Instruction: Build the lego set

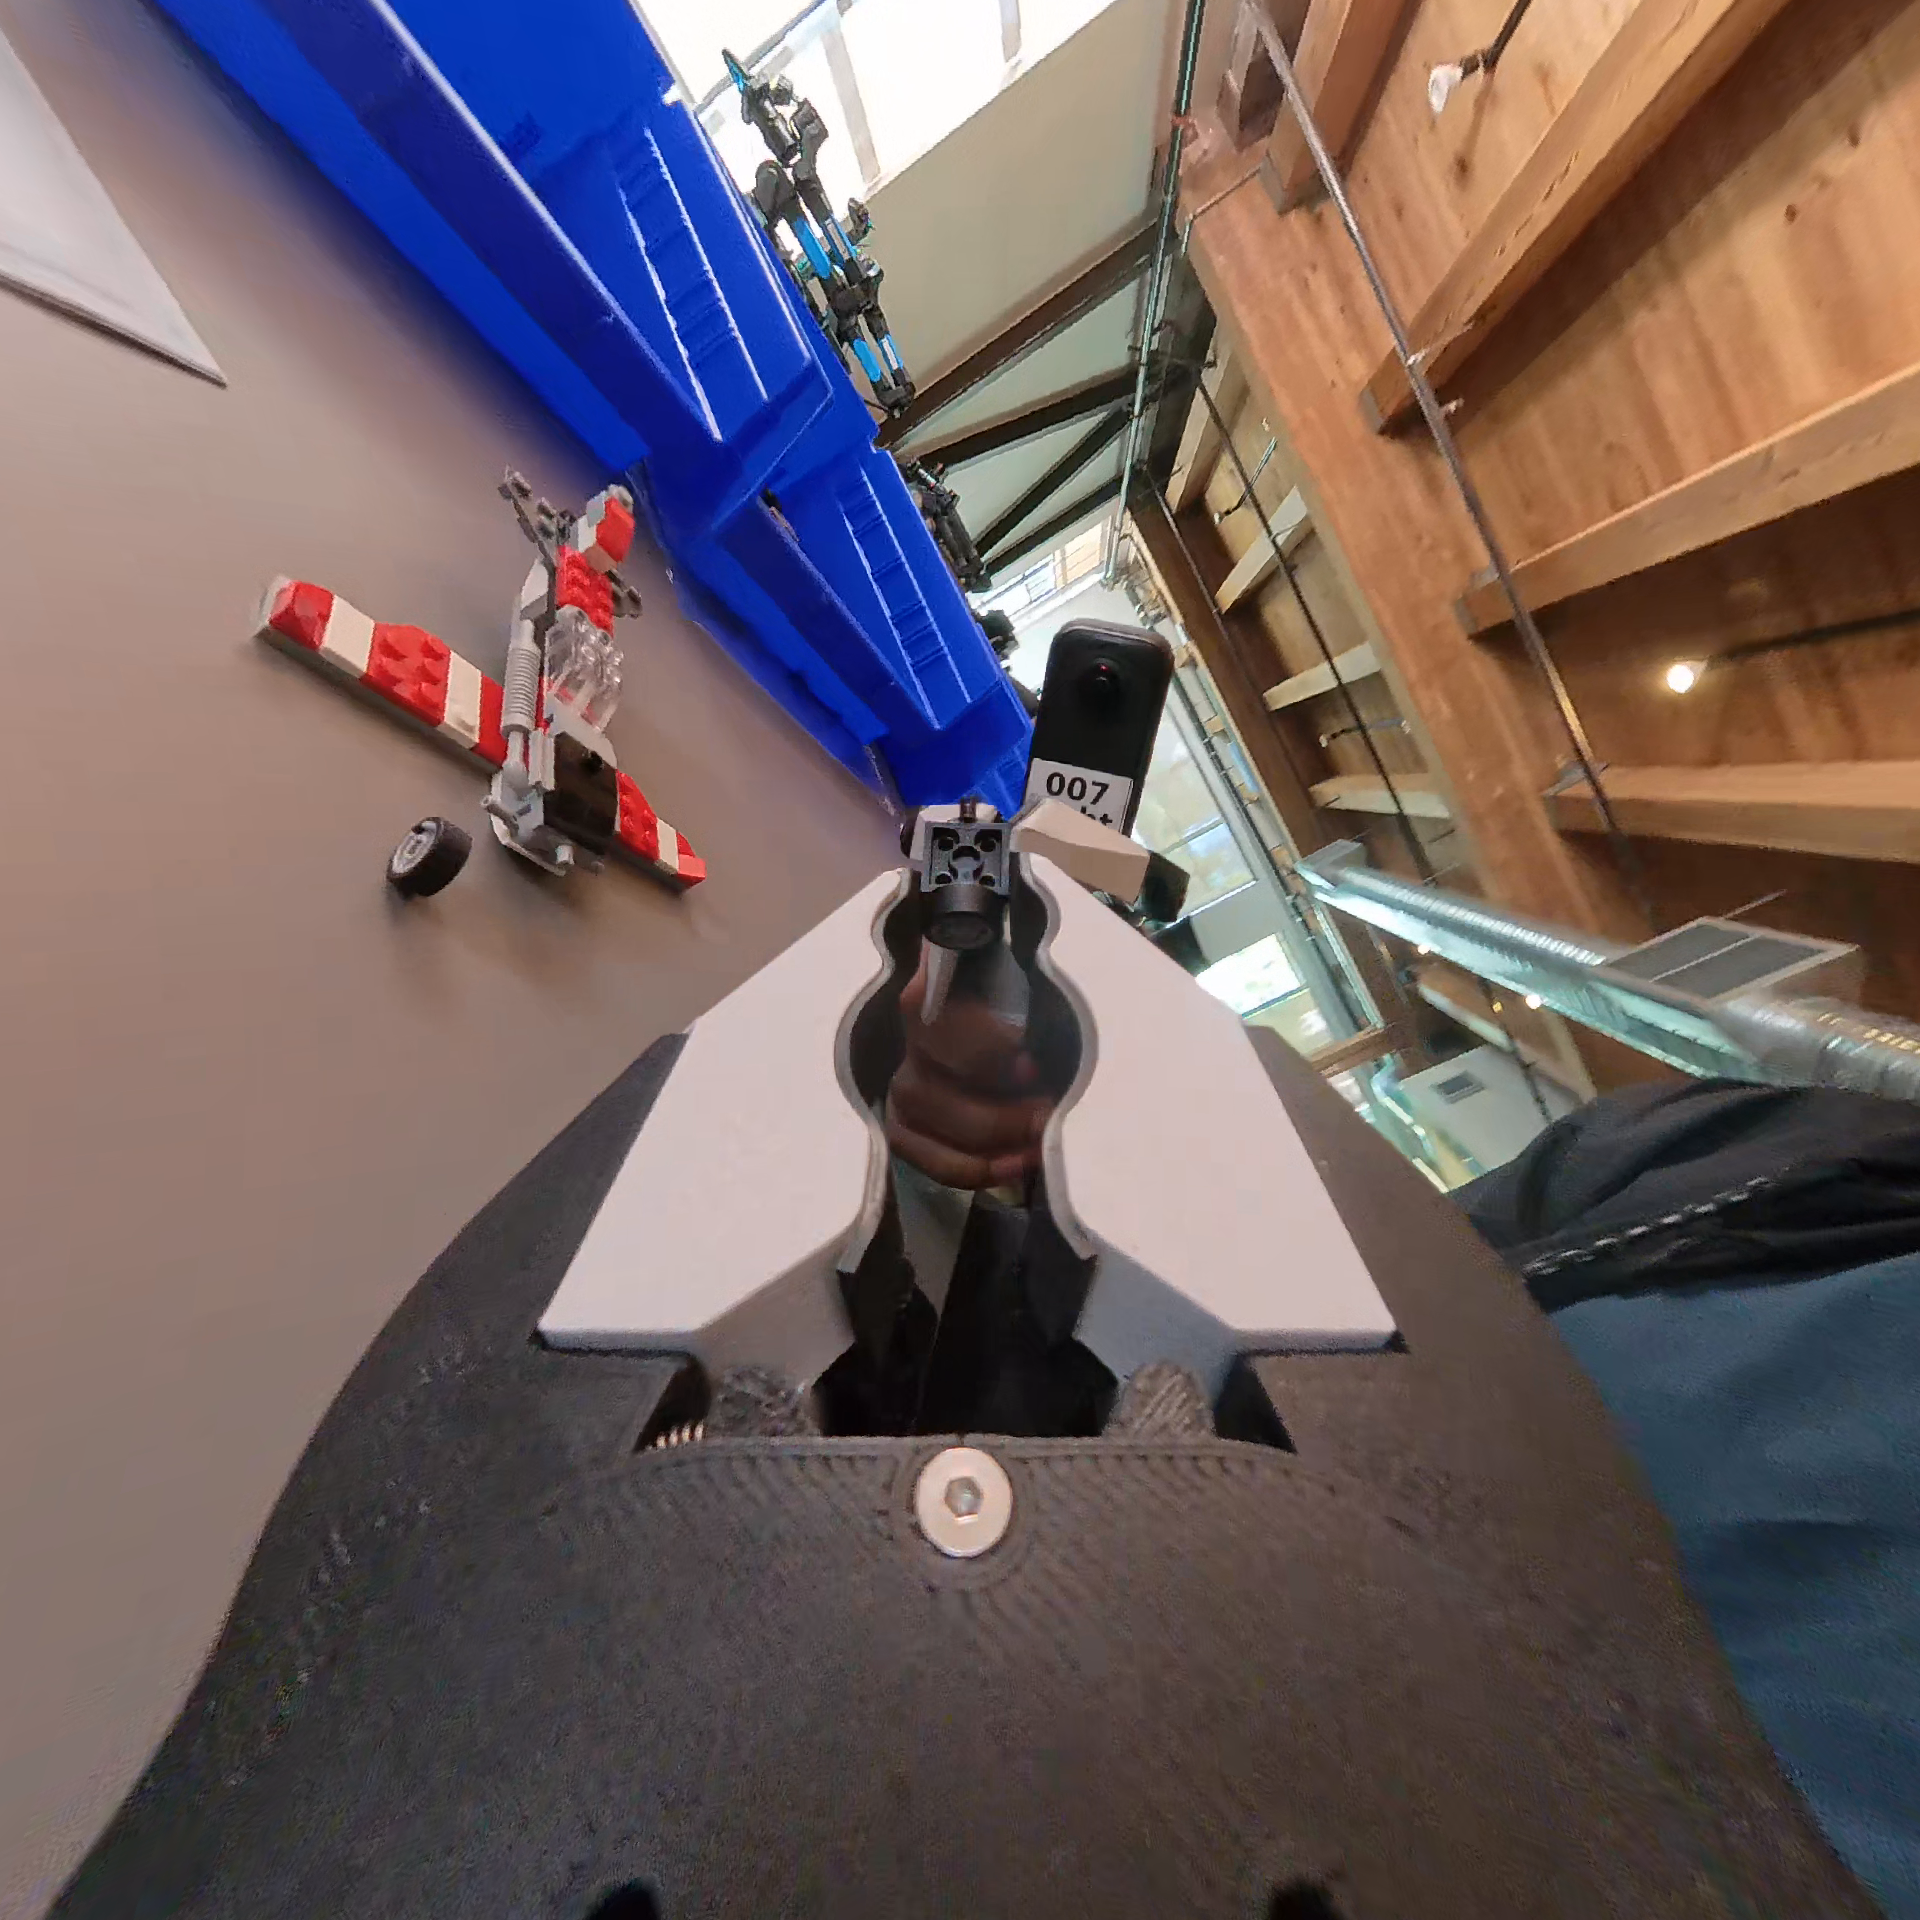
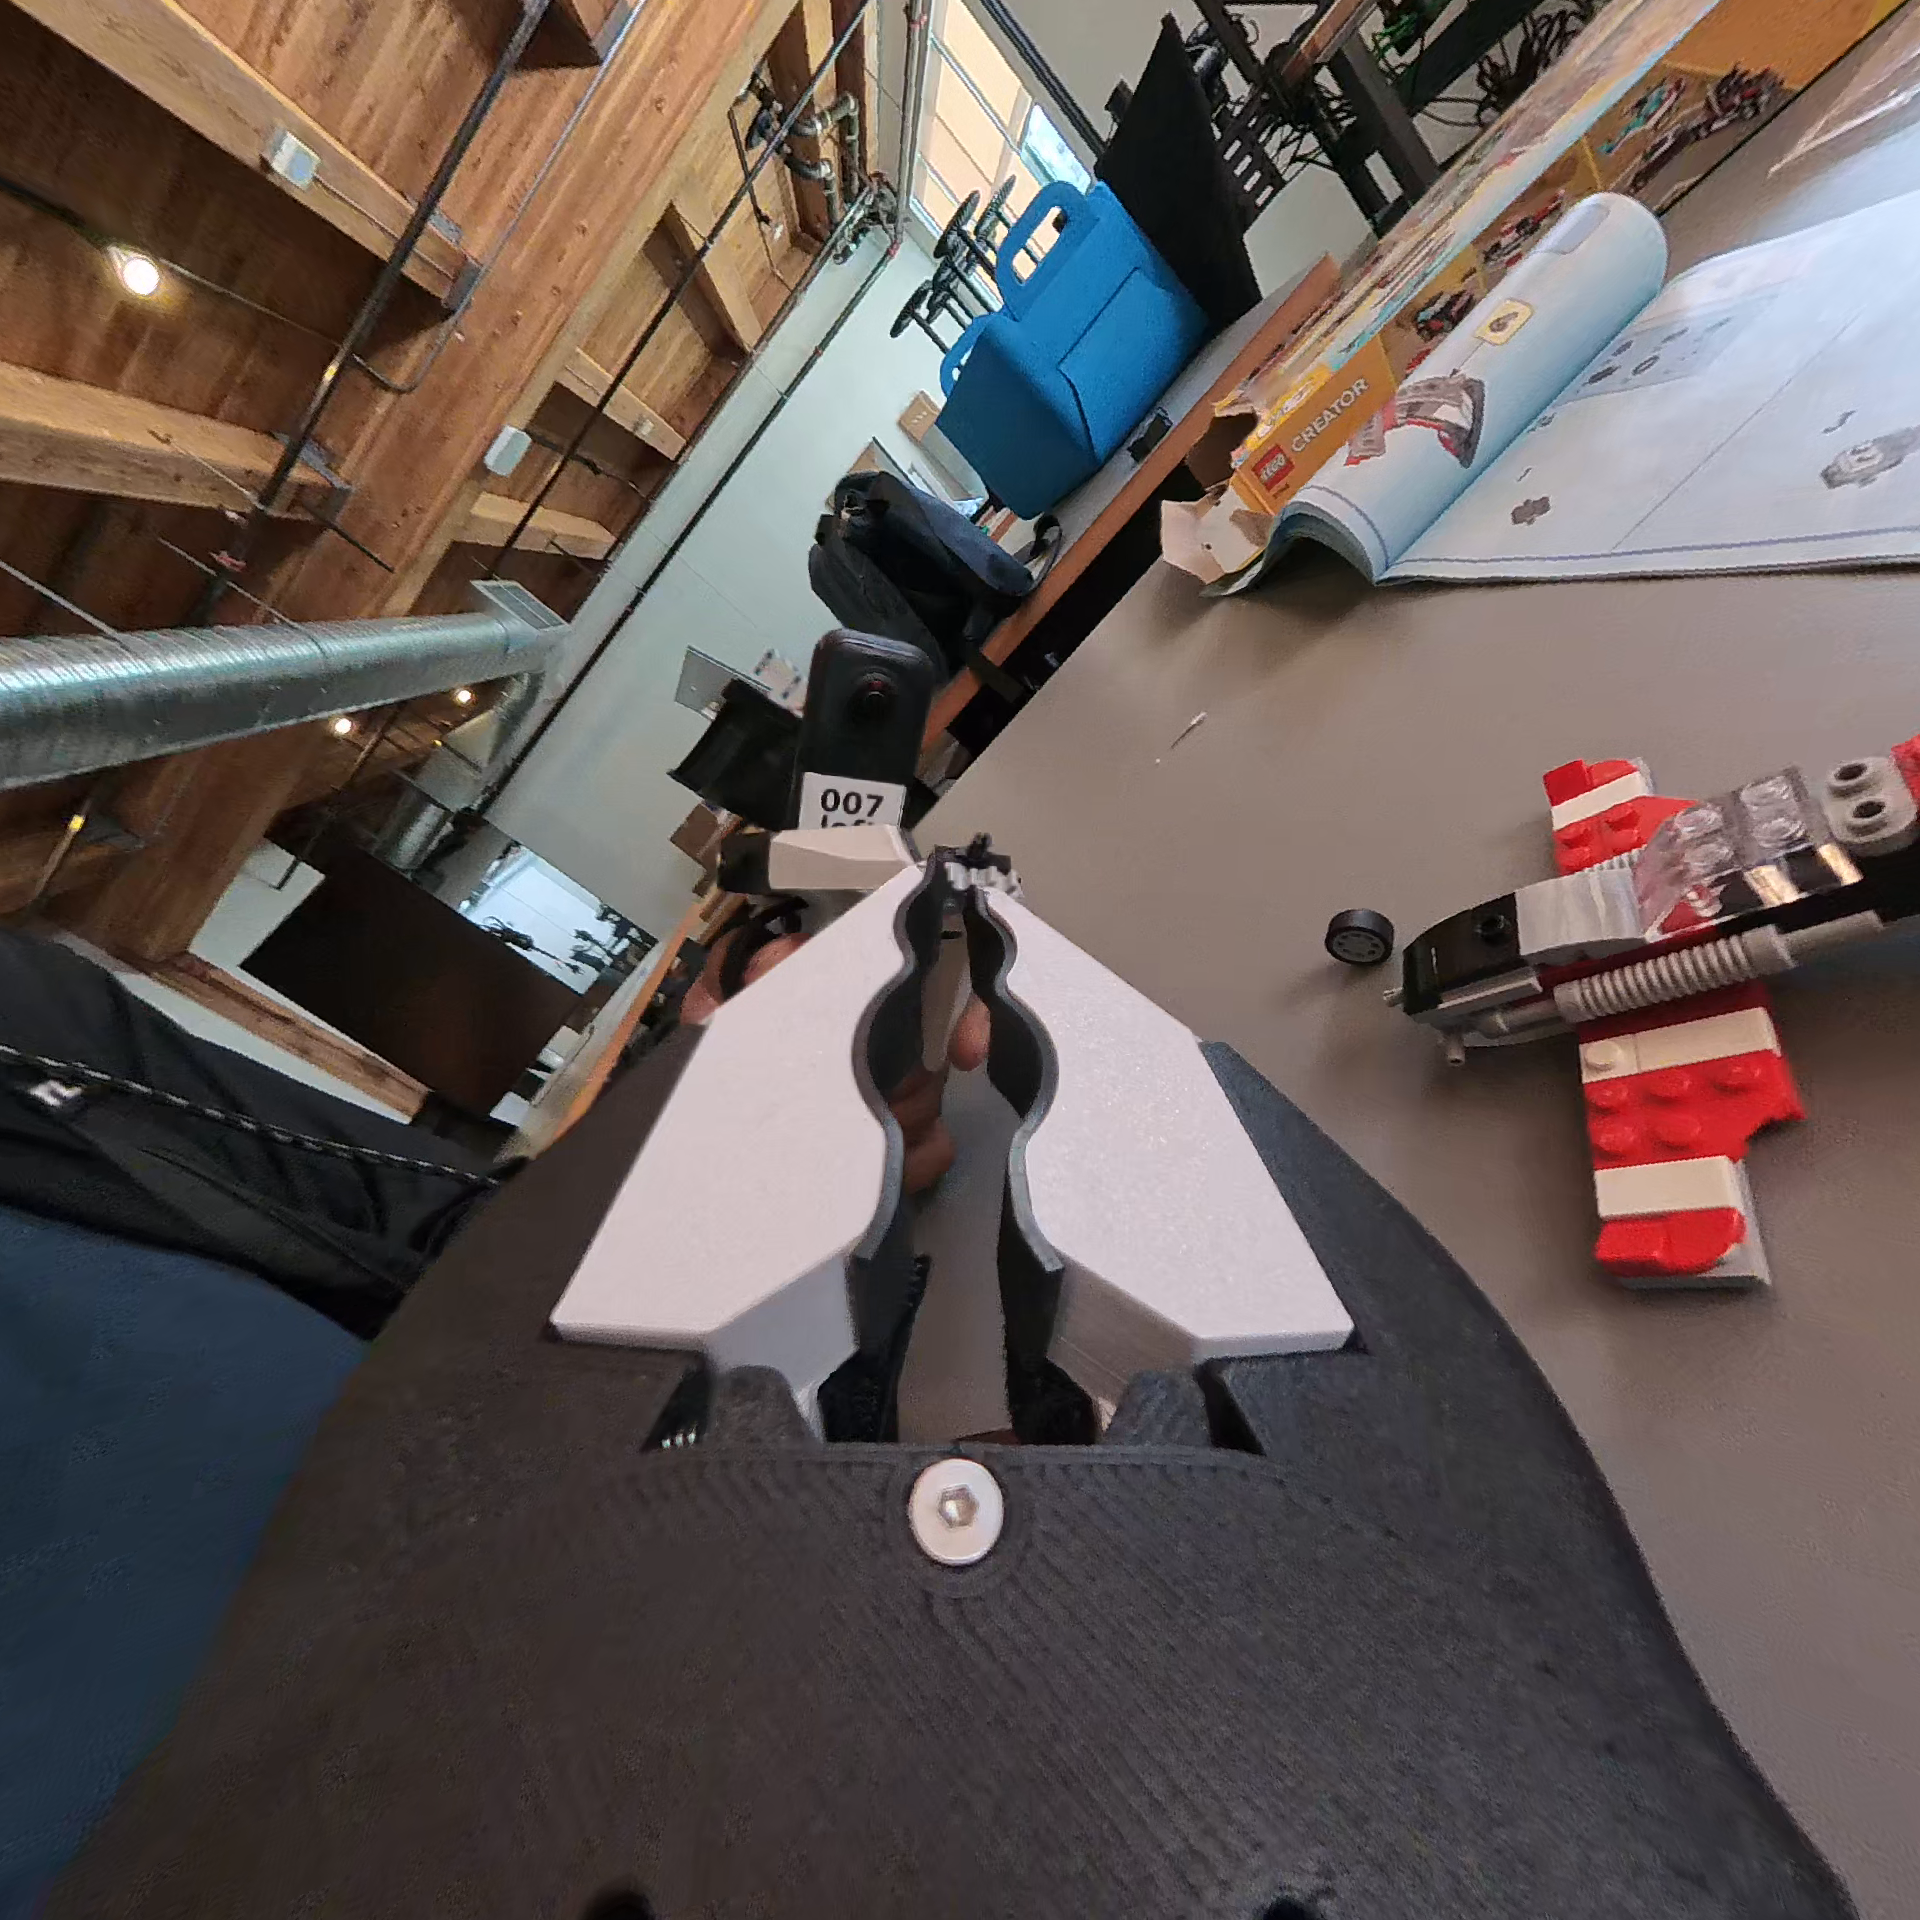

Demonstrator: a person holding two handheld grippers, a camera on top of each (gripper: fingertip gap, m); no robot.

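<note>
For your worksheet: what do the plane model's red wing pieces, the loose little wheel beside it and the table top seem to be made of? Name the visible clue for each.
Red wing pieces: hard moulded plastic, glossy; crisp studs and bright highlights.
Loose wheel: seemingly a dull black rubber tyre on a grey plastic hub; matte tread, though rubber is a guess.
Table top: smooth grey matte surface, likely laminate; no grain shows.

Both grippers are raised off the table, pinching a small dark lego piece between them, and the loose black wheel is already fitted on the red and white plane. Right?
Not quite: the black wheel lies loose on the table beside the plane, as the left wrist view shows.
</note>
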